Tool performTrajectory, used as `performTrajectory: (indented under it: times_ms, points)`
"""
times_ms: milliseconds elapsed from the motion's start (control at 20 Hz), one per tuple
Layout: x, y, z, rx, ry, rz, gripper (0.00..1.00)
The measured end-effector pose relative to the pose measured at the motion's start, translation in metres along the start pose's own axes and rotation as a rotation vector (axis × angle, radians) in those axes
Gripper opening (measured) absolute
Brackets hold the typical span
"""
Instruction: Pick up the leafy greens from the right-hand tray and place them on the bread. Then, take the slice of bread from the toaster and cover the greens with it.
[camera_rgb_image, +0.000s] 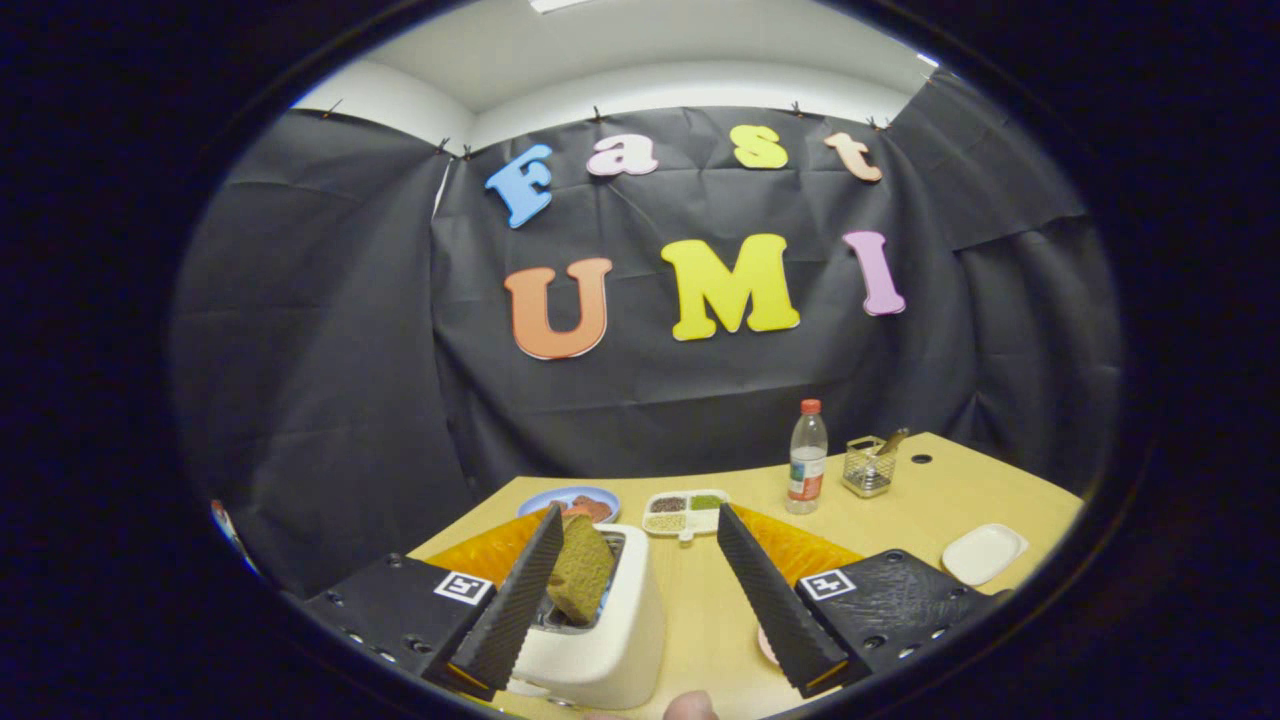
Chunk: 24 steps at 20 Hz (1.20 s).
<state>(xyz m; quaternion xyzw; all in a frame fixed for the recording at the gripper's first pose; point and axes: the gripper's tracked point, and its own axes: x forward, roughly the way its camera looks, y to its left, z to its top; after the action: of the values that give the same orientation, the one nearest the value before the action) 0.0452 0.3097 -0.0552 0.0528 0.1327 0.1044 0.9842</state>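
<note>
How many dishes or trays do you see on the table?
3. A blue plate lies beyond the toaster; a white divided tray lies beside it, ahead of the open gripper; a white dish lies far right. Others may be hidden behind the fingers.

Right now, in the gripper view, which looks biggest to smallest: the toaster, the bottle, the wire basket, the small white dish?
1. Toaster, though it sits right by the open jaws of the gripper, so nearness inflates it.
2. Bottle.
3. Small white dish and wire basket look alike; the basket stands farther back, so I won't rank them.
</note>
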Motion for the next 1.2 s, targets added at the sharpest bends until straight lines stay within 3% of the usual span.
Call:
performTrajectory:
  times_ms: [150,300,450,850,900,950,1200]
  points:
    - [0.022,0.024,-0.022,-0.032,0.052,0.013,0.95]
    - [0.042,0.027,-0.039,-0.063,0.113,-0.025,0.95]
    - [0.055,0.030,-0.046,-0.057,0.152,-0.024,0.79]
    - [0.065,0.028,-0.052,0.014,0.205,-0.005,0.16]
    - [0.063,0.026,-0.049,0.035,0.206,-0.001,0.16]
    - [0.062,0.027,-0.045,0.049,0.203,0.010,0.08]
    - [0.042,0.033,0.007,0.097,0.119,0.081,0.08]
